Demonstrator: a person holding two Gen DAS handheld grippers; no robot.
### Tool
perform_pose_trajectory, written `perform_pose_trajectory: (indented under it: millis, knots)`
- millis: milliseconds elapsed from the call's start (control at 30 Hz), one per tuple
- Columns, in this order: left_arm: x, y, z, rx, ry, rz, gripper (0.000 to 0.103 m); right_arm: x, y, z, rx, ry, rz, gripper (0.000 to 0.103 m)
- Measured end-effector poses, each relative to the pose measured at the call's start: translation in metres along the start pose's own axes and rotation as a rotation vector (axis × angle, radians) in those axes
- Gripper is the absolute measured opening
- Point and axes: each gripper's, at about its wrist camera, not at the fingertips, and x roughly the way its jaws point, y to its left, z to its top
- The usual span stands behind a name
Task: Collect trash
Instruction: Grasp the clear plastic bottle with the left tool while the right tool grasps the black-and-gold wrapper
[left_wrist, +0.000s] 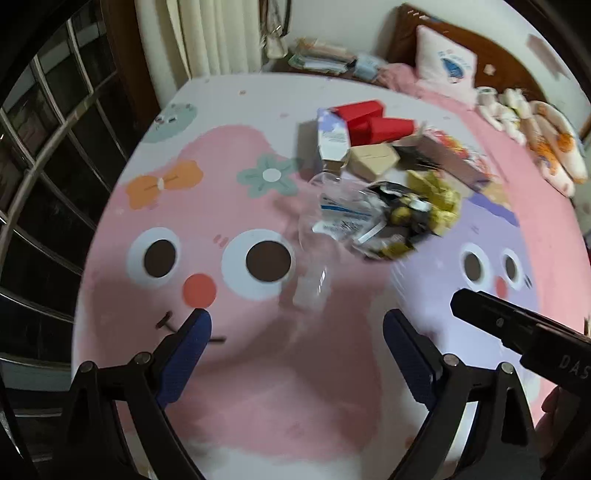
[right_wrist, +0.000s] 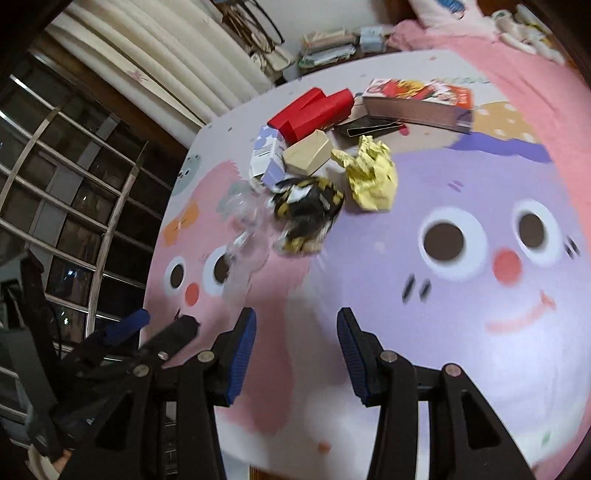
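Both grippers empty: left gripper (left_wrist: 297, 354) wide, right gripper (right_wrist: 296, 356) half-open. Clear plastic bag (left_wrist: 325, 221) ahead could slip, spilling wrappers (right_wrist: 306, 218) on bed (right_wrist: 461, 332).

Cartoon-print bedsheet (left_wrist: 229, 369), cream curtain (left_wrist: 218, 33), dark barred window (left_wrist: 48, 147) — wooden headboard (left_wrist: 491, 51) behind a pillow (left_wrist: 445, 61).

bed (left_wrist: 147, 369) with cartoon sheet carries a trash pile (left_wrist: 384, 177).

Bed cover (left_wrist: 236, 369): pink and lilac cartoon faces.
Pillow (left_wrist: 445, 66): white, against wooden headboard (left_wrist: 491, 48).
Curtain (right_wrist: 155, 62): cream, pleated.
Window (right_wrist: 62, 192): dark, barred.
Papers (left_wrist: 325, 57): stacked beyond the bed.
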Motion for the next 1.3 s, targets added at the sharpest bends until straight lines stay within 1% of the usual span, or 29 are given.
perform_pose_trajectory:
  millis: [67, 200, 300, 433, 533, 667, 867, 900, 933, 967, 1033, 1067, 1300]
  knots:
    - [0.019, -0.002, 0.011, -0.038, 0.022, 0.010, 0.093, 0.016, -0.008, 0.018, 0.003, 0.029, 0.023, 0.046]
    - [0.043, -0.004, 0.027, -0.070, 0.038, 0.038, 0.093, 0.047, -0.017, 0.048, 0.002, 0.085, 0.072, 0.046]
    - [0.057, -0.005, 0.035, -0.088, 0.049, 0.037, 0.093, 0.065, -0.020, 0.061, 0.005, 0.118, 0.098, 0.046]
    - [0.066, -0.008, 0.041, -0.084, 0.059, 0.051, 0.093, 0.078, -0.018, 0.069, -0.026, 0.117, 0.123, 0.046]
    - [0.072, -0.009, 0.044, -0.090, 0.066, 0.054, 0.093, 0.080, -0.015, 0.070, -0.061, 0.102, 0.136, 0.041]
    - [0.076, -0.008, 0.047, -0.111, 0.064, 0.054, 0.093, 0.081, -0.013, 0.074, -0.095, 0.102, 0.142, 0.036]
    - [0.081, -0.010, 0.050, -0.120, 0.063, 0.052, 0.092, 0.078, -0.016, 0.074, -0.111, 0.095, 0.129, 0.032]
    - [0.082, -0.010, 0.052, -0.118, 0.059, 0.051, 0.091, 0.076, -0.017, 0.074, -0.111, 0.091, 0.126, 0.032]
    - [0.082, -0.012, 0.052, -0.114, 0.055, 0.046, 0.085, 0.074, -0.019, 0.073, -0.113, 0.086, 0.119, 0.031]
    - [0.083, -0.014, 0.052, -0.110, 0.056, 0.035, 0.076, 0.071, -0.020, 0.073, -0.121, 0.079, 0.107, 0.030]
    - [0.085, -0.016, 0.053, -0.105, 0.067, 0.012, 0.065, 0.069, -0.022, 0.073, -0.128, 0.073, 0.100, 0.029]
    - [0.085, -0.017, 0.053, -0.104, 0.062, 0.013, 0.064, 0.067, -0.023, 0.073, -0.127, 0.071, 0.104, 0.028]
    - [0.071, -0.013, 0.047, -0.112, 0.008, 0.013, 0.064, 0.055, -0.023, 0.068, -0.138, 0.048, 0.105, 0.028]
